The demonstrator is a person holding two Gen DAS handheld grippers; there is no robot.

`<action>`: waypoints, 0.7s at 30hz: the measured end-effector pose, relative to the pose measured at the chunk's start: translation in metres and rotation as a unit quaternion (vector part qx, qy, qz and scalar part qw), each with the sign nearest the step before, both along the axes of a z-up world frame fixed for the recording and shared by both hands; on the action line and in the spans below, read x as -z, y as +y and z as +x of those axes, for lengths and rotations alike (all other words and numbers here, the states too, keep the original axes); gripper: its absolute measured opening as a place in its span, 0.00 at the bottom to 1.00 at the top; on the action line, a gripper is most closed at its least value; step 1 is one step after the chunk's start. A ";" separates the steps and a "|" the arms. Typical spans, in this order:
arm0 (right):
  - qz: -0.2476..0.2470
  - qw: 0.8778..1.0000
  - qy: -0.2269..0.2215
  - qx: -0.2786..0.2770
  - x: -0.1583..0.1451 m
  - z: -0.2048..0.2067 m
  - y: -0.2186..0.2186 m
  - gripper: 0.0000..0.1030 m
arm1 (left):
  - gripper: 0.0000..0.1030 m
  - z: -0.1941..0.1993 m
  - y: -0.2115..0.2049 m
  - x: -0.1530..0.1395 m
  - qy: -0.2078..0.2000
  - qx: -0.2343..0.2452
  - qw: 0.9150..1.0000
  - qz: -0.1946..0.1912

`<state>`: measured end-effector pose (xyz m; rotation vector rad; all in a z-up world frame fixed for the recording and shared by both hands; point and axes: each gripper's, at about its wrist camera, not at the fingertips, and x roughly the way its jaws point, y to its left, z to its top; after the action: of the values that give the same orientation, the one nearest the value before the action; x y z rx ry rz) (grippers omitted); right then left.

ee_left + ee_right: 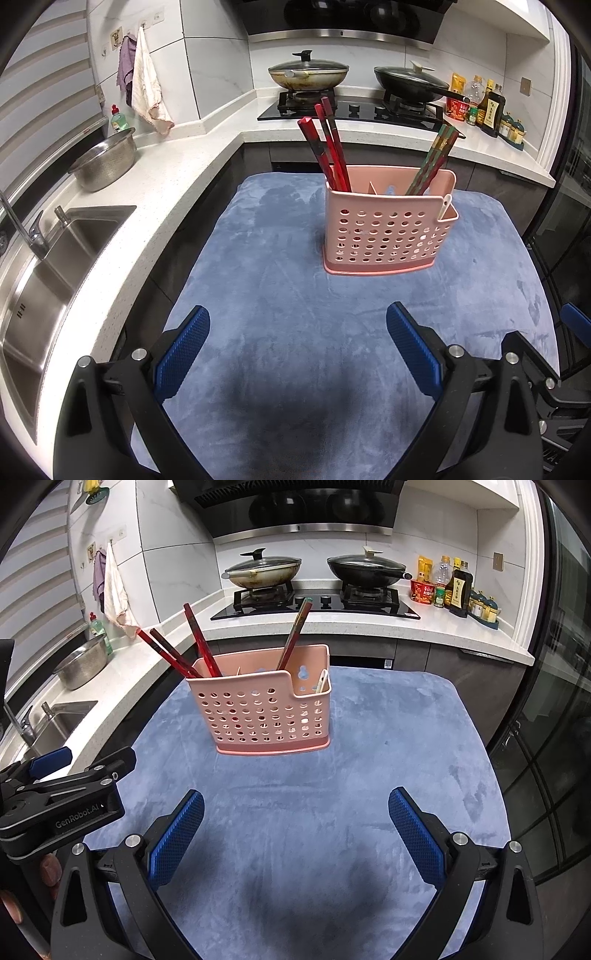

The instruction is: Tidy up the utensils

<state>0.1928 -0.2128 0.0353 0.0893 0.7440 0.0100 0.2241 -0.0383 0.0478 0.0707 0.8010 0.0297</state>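
A pink perforated utensil holder stands upright on the blue cloth. Several red chopsticks lean in its left compartment. A patterned brown-green pair leans in the right compartment. A pale utensil handle pokes from the small front pocket. My left gripper hovers open over the cloth, well short of the holder. My right gripper is open too, with nothing between its fingers. The left tool's black body shows at the right view's left edge.
A white counter wraps the left and back. It carries a sink, a steel colander and a green soap bottle. Two lidded pans sit on the hob, sauce bottles beside them. Towels hang on the wall.
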 end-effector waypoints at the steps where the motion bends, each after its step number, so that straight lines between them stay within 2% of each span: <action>1: 0.001 1.000 0.000 0.000 0.000 0.000 0.000 0.94 | 0.89 0.000 0.000 0.000 -0.001 0.000 1.000 0.001; 21: 0.002 1.000 0.003 0.001 0.002 0.001 0.000 0.94 | 0.89 0.000 -0.001 0.000 0.001 -0.003 1.000 0.001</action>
<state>0.1933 -0.2126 0.0333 0.0943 0.7501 0.0099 0.2245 -0.0392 0.0478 0.0709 0.8028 0.0367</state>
